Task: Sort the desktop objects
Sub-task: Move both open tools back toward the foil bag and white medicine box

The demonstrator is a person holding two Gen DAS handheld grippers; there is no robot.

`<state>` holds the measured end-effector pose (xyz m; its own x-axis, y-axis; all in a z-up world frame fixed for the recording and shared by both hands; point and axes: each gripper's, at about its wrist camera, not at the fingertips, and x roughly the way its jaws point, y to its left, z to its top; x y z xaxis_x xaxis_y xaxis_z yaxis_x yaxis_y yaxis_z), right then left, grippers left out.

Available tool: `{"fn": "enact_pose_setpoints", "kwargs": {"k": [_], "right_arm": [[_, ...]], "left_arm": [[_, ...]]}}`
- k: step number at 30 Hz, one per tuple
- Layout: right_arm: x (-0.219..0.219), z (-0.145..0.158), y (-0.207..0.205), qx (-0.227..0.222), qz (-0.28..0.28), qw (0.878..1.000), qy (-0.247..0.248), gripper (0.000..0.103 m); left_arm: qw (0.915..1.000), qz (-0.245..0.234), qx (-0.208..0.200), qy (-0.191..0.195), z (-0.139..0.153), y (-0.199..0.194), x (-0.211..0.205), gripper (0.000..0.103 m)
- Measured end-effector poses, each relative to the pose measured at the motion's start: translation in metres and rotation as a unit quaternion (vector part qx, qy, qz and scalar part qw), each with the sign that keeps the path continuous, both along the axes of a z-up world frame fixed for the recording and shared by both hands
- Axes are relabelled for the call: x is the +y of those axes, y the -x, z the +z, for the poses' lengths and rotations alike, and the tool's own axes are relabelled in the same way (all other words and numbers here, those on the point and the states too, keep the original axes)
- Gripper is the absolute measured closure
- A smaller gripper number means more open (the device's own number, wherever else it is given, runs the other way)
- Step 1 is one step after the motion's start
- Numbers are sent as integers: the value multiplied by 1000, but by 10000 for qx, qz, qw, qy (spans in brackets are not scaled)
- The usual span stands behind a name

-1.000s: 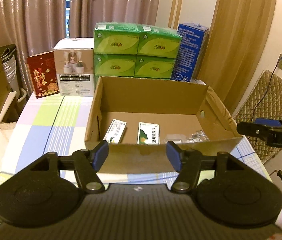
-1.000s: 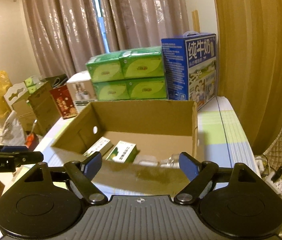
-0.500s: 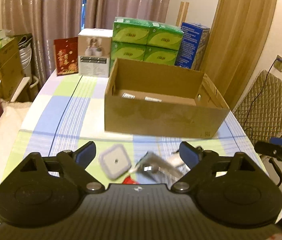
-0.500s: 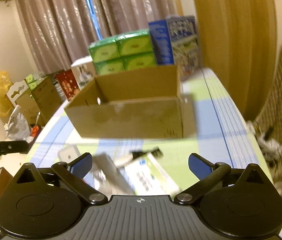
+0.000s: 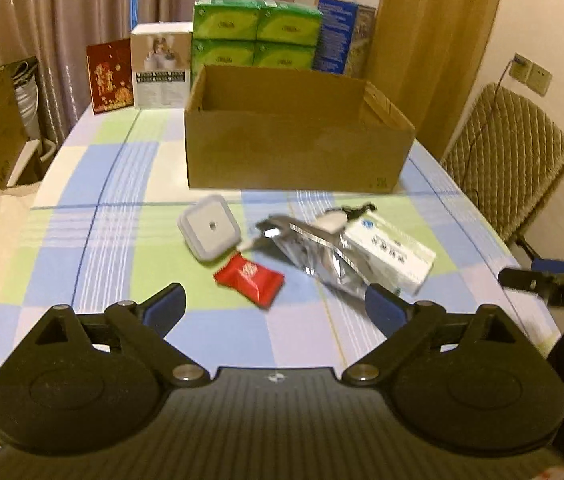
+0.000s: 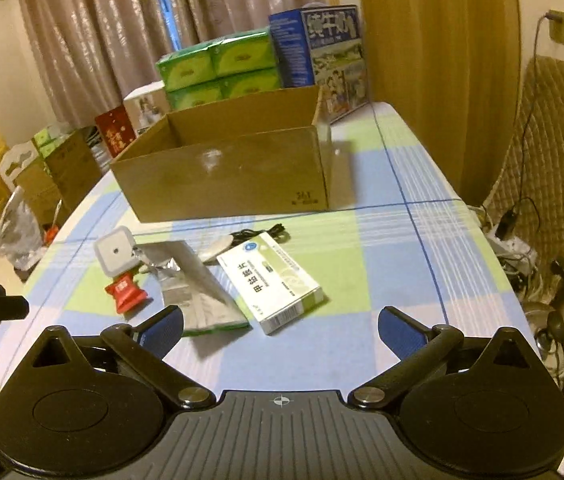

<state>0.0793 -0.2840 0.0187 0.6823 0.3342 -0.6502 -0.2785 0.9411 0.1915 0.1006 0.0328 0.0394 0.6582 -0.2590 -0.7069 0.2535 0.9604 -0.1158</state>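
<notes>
Both hands hovering over the counter [image 5: 93, 240], short of the cardboard box [image 5: 298, 152]. Left jaws [image 5: 273, 308] are opening, nothing between them; right jaws [image 6: 279, 326] are standing wide, empty. The loose pile is lying in front of the box. Red packet [image 5: 249, 278] is sitting on the pile's near side, dead ahead of my left jaws, nearest to them. White medicine carton [image 6: 269, 282] is running its long axis diagonally toward my right jaws, so I'm judging right takes that.

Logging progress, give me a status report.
Left gripper opening, right gripper open, both empty. Red packet, foil pouch, medicine box on table before carton. Nothing blocking.
</notes>
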Motion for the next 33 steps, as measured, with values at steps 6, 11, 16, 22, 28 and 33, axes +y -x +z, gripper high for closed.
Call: {"fn": "enact_pose_setpoints", "kwargs": {"k": [6, 11, 16, 22, 28, 33], "right_arm": [[9, -6, 0, 101, 258, 9995, 159, 2], [15, -9, -8, 243, 405, 9987, 200, 2], [21, -8, -25, 247, 624, 9970, 397, 2], [28, -8, -64, 281, 1117, 9893, 899, 2], [46, -20, -104, 349, 1753, 9735, 1427, 2], [64, -41, -127, 629, 2224, 9589, 1646, 3]], "left_arm": [[9997, -146, 181, -113, -15, 4, 5, 9], [9975, -496, 269, -417, -25, -4, 7, 9], [9926, -950, 349, -667, -36, -20, 7, 9], [9876, -1256, 544, -765, -53, -50, 6, 9], [9807, -1555, 645, -995, -69, -79, -3, 9], [9762, -1742, 738, -1061, -83, -101, -10, 10]]}}
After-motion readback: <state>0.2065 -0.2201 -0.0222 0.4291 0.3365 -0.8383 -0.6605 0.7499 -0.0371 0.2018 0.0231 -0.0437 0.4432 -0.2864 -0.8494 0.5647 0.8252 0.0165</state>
